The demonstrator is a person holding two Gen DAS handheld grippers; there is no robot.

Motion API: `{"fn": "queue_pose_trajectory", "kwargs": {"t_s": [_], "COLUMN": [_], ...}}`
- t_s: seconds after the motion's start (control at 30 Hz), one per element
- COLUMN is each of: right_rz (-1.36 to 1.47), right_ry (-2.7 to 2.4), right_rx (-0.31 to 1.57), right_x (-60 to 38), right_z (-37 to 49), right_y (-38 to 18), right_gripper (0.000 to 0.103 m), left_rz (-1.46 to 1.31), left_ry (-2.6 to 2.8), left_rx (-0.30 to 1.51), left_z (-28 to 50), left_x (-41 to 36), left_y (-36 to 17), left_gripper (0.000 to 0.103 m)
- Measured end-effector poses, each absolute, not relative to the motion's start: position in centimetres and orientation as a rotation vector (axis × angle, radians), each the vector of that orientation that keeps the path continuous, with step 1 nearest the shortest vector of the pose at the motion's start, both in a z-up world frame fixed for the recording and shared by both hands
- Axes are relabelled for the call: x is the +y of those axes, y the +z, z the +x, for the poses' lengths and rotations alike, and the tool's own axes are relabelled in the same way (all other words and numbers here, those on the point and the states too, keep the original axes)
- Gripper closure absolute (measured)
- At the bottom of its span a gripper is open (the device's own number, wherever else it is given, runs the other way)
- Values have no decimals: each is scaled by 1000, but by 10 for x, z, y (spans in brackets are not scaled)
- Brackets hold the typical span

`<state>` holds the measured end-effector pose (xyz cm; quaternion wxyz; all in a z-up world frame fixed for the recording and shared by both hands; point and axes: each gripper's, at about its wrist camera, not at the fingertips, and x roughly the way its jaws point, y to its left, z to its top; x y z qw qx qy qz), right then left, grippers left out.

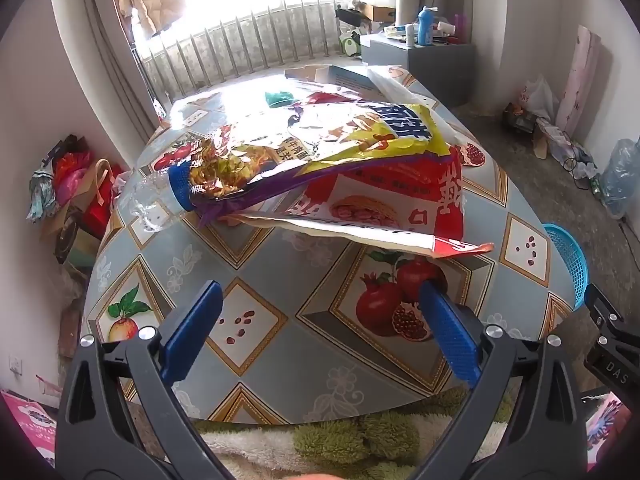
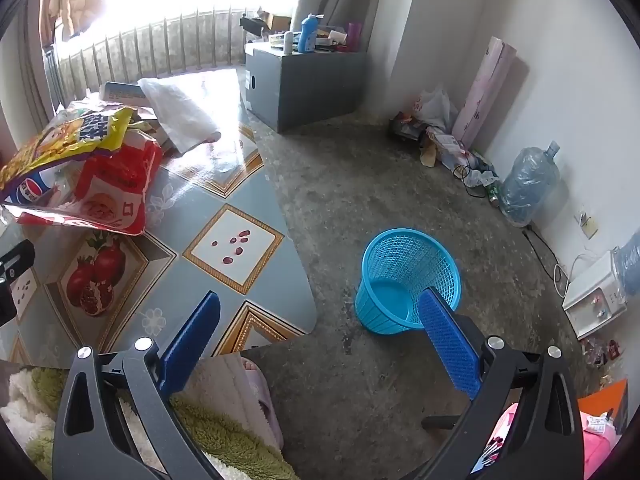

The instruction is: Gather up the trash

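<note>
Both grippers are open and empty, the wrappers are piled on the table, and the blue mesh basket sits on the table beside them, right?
Not quite. The blue mesh basket stands on the floor beside the table, as the right wrist view shows. The rest holds: left gripper and right gripper open and empty, wrappers piled on the table.

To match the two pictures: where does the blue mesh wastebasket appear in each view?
Left wrist: blue mesh wastebasket at right edge, only partly seen behind the table's rim.
Right wrist: whole basket on the floor, centre-right, beside the table.
Shared landmark: red snack bag on the table.
</note>
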<state>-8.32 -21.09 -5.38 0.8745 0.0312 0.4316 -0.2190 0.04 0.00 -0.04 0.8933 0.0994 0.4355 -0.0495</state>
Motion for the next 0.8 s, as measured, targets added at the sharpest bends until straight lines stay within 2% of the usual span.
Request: {"fn": "queue_pose_trajectory", "kwargs": {"t_s": [0.8], "right_rz": [68], "right_ry": [-456], "right_rx": [902], "right_x": [-210], "right_z": [-83], "right_y": [-52], "right_gripper": [6], "left_rz": [205], "left_ry": [-101], "left_rx": [901], "left_z": [-1], "left_x": [0], "left_y": [-5], "left_gripper": [9]}}
